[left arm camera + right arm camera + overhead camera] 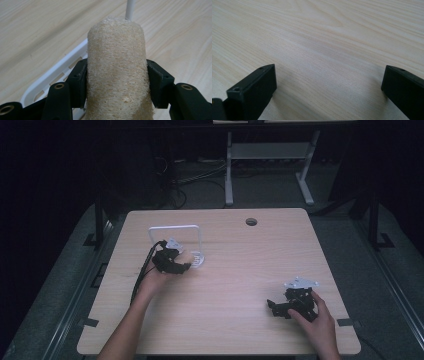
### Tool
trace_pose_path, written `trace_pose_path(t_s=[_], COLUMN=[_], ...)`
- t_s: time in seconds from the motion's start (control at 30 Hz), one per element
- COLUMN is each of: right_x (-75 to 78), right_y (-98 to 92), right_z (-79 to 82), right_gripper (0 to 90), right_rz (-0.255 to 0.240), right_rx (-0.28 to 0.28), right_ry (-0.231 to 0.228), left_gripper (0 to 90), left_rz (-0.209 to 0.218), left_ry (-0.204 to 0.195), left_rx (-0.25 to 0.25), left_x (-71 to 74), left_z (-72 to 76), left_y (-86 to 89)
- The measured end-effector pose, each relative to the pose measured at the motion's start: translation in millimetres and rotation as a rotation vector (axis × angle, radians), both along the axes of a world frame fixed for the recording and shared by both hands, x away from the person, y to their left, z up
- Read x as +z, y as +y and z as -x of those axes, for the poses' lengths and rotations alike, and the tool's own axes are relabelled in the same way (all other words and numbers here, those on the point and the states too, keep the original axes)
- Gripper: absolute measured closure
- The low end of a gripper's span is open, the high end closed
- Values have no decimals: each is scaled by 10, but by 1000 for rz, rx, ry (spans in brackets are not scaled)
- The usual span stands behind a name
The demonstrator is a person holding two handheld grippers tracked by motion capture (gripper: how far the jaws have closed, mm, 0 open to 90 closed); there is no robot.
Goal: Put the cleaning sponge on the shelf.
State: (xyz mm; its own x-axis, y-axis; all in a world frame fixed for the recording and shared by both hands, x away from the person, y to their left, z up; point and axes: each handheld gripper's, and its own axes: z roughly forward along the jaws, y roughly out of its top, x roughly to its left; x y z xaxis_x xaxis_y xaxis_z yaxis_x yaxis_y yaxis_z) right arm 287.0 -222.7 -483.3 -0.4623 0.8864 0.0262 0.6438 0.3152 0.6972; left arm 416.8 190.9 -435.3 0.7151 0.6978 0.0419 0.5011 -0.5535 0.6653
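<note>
pale wood bench (235,270) under dim light, dark floor and a white-legged frame beyond its far edge. round hole (251,222) near the far edge of the bench top. left of centre, white wire rack (175,228) with an upright loop handle and a slotted base. left tool (187,265) held in the left hand (152,282) just beside that rack, cable trailing back along the forearm. in the left gripper view, jaws clamped on a tan fibrous loofah sponge (116,70), pressed against both its sides, sponge standing up between them above the rack's slotted white base (53,77) with a thin white post behind. right tool (272,307) low at the near right of the bench in the right hand (312,320), well apart from the rack. in the right gripper view, jaws spread wide over bare wood grain (324,50), gripping nothing.
</note>
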Motion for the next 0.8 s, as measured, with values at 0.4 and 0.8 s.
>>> trace_pose_path(t_s=[0.4, 0.8], right_x=[1, 0], right_y=[0, 0], right_z=[0, 0], right_gripper=[0, 0], right_rz=[0, 0], right_rx=[0, 0], right_ry=[0, 0], left_gripper=[417, 412], left_rz=[-33, -39], left_ry=[15, 46], left_rx=[2, 9], left_x=[-62, -154], left_z=[-150, -193], left_y=[-69, -98])
